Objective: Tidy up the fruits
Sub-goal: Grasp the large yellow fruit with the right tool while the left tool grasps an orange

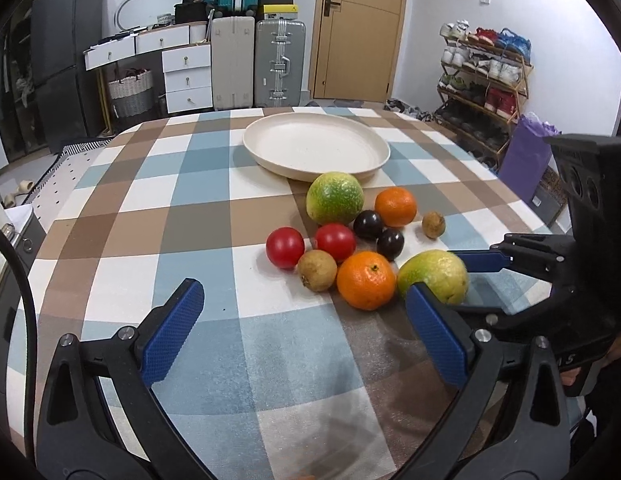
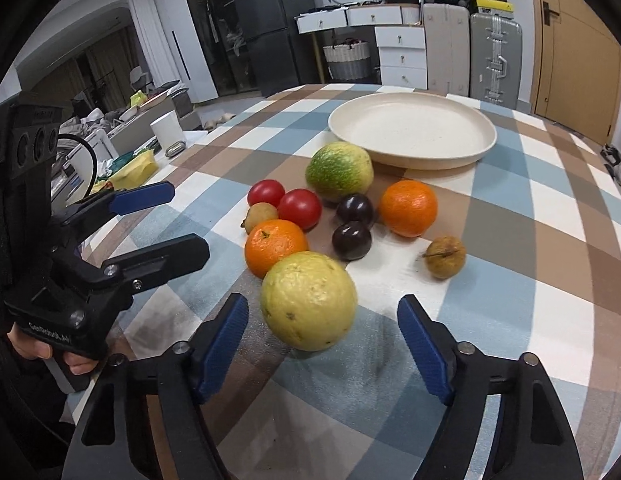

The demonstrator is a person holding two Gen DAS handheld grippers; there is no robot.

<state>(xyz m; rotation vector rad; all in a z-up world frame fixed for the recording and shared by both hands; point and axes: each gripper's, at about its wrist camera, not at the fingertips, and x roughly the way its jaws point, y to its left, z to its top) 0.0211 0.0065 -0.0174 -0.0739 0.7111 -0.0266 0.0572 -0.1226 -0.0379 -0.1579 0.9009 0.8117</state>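
Note:
Several fruits lie on the checked tablecloth in front of an empty cream plate: a yellow-green guava, a green guava, two oranges, two red tomatoes, two dark plums and two small brown fruits. My right gripper is open, its jaws on either side of the yellow-green guava, not touching it. My left gripper is open and empty, just short of the fruits.
The round table's edge curves away on both sides. Behind it stand suitcases, white drawers, a door and a shoe rack. A purple bag sits beside the table's right.

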